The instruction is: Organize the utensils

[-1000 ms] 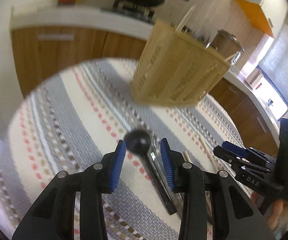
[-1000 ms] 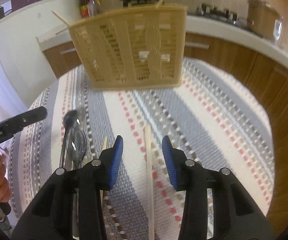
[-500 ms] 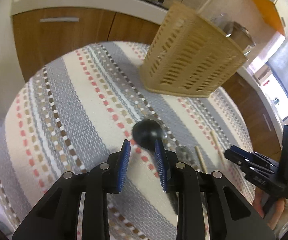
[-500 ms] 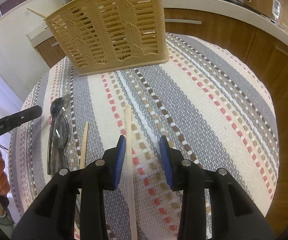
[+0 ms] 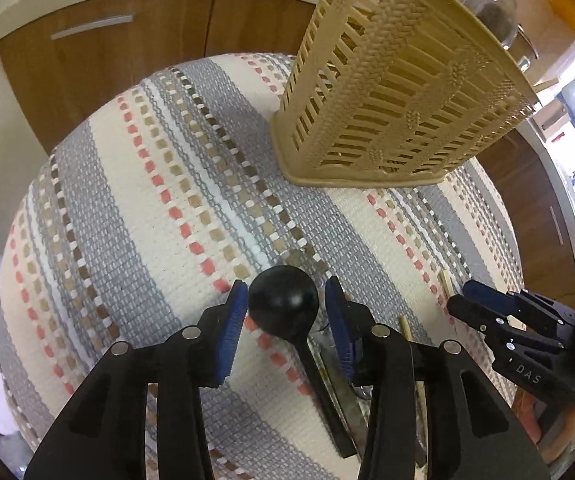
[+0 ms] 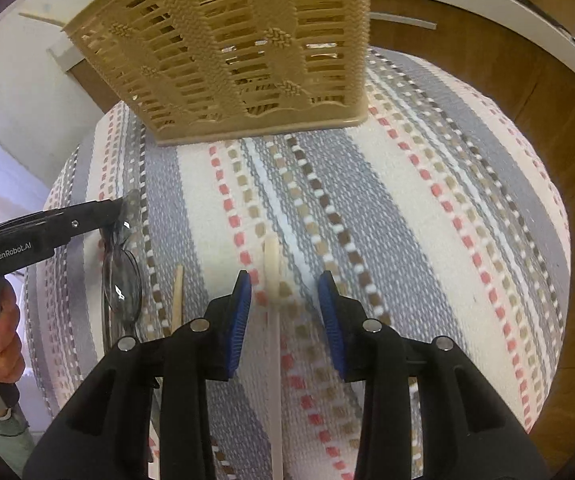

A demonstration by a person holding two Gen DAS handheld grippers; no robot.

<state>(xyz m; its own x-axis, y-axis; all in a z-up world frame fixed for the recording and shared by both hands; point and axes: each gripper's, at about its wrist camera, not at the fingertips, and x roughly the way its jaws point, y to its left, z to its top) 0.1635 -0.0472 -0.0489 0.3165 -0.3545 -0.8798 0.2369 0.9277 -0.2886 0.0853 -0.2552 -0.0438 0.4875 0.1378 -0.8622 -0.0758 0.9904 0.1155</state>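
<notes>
straddling a black ladle with fingers apart, the left gripper mirrors the right gripper, parted around a pale chopstick.

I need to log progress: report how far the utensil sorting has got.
Done: the beige basket shows sticks inside through its slats.
In hand: nothing gripped. The left tool is open around the black spoon; the right tool is open around a pale chopstick.
Left: those two, a metal spoon and a brown chopstick on the cloth.
</notes>
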